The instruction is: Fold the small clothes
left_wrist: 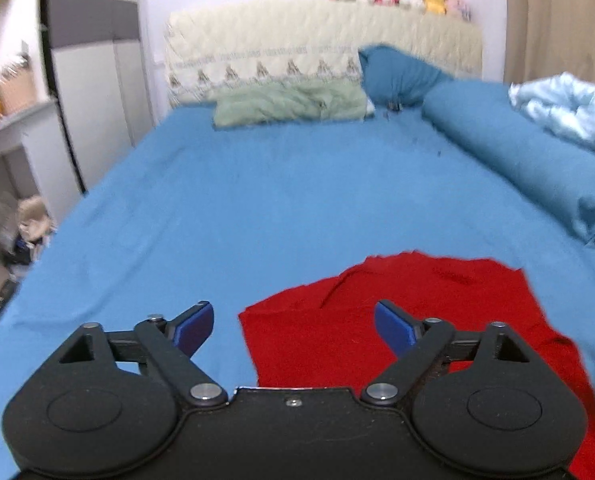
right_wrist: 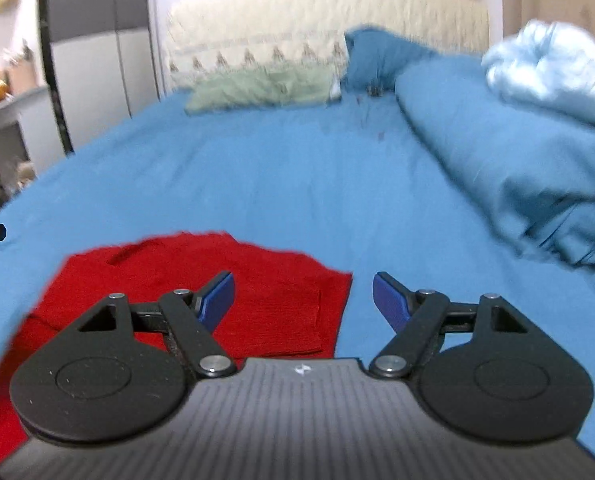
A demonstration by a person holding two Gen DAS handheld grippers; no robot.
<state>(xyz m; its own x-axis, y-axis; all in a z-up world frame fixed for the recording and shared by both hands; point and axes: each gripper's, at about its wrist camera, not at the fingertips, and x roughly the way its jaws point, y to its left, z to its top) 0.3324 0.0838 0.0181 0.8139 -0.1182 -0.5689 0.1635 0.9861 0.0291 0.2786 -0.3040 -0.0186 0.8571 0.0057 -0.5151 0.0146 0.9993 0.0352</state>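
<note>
- Red garment (left_wrist: 409, 320) lay flat on the blue bedsheet (left_wrist: 257, 208), under and ahead of both grippers.
- Left gripper (left_wrist: 293, 326) was spread wide and empty, straddling the garment's left edge.
- Right gripper (right_wrist: 303, 300) was likewise released, holding nothing, over the garment's (right_wrist: 225, 276) right edge.
- Rolled blue duvet (left_wrist: 529, 160) lay farther right; a green pillow (left_wrist: 289, 102) sat by the headboard (left_wrist: 321, 44).
</note>
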